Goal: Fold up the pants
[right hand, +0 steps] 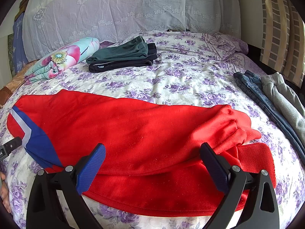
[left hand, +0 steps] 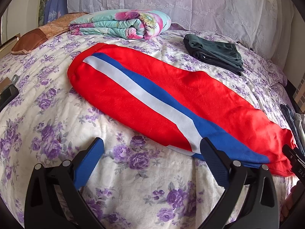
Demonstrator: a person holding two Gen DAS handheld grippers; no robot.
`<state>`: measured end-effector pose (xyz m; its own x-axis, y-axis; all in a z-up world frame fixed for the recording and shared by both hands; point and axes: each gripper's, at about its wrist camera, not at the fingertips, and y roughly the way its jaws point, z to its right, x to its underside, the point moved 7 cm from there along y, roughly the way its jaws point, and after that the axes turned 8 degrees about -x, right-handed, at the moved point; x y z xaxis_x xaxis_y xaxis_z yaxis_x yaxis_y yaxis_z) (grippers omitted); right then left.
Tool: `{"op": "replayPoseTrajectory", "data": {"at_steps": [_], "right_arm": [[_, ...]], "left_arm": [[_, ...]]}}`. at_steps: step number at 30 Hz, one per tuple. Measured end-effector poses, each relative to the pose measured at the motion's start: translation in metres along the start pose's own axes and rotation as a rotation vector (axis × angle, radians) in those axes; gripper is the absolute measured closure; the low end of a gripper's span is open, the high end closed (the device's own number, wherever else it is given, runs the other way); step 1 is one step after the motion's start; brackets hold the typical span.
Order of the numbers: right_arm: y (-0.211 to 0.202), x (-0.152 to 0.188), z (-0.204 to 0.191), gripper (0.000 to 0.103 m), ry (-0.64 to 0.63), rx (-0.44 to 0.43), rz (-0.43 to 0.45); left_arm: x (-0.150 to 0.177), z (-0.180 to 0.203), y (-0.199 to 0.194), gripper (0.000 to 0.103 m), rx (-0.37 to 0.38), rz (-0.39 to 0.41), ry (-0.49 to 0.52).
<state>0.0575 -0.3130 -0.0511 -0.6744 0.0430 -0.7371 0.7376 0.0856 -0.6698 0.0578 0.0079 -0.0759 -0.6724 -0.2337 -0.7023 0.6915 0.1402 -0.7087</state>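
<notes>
Red pants (left hand: 190, 89) with a white and blue side stripe lie flat across the flowered bed sheet (left hand: 47, 114), legs stacked one on the other. My left gripper (left hand: 151, 149) is open just in front of the pants' near edge, its right finger over the stripe. In the right wrist view the same red pants (right hand: 133, 126) fill the middle, with the ribbed waistband bunched at the right. My right gripper (right hand: 152, 154) is open above the near red cloth, with nothing pinched. The tip of the other gripper (right hand: 9, 147) shows at the left edge.
A folded stack of dark green and black clothes (right hand: 122, 57) lies further back. A rolled floral quilt (left hand: 122, 24) and a brown pillow (left hand: 38, 36) sit at the back left. Jeans (right hand: 257, 91) and a grey garment (right hand: 282, 95) lie at the right edge. A lace-covered headboard (right hand: 124, 5) stands behind.
</notes>
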Motion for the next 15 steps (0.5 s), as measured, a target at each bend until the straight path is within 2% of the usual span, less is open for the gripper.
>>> {"op": "replayPoseTrajectory", "data": {"at_steps": [15], "right_arm": [[0.0, 0.0001, 0.0004, 0.003, 0.001, -0.001, 0.0]], "left_arm": [[0.001, 0.0, 0.0004, 0.005, 0.003, 0.001, -0.003]]}}
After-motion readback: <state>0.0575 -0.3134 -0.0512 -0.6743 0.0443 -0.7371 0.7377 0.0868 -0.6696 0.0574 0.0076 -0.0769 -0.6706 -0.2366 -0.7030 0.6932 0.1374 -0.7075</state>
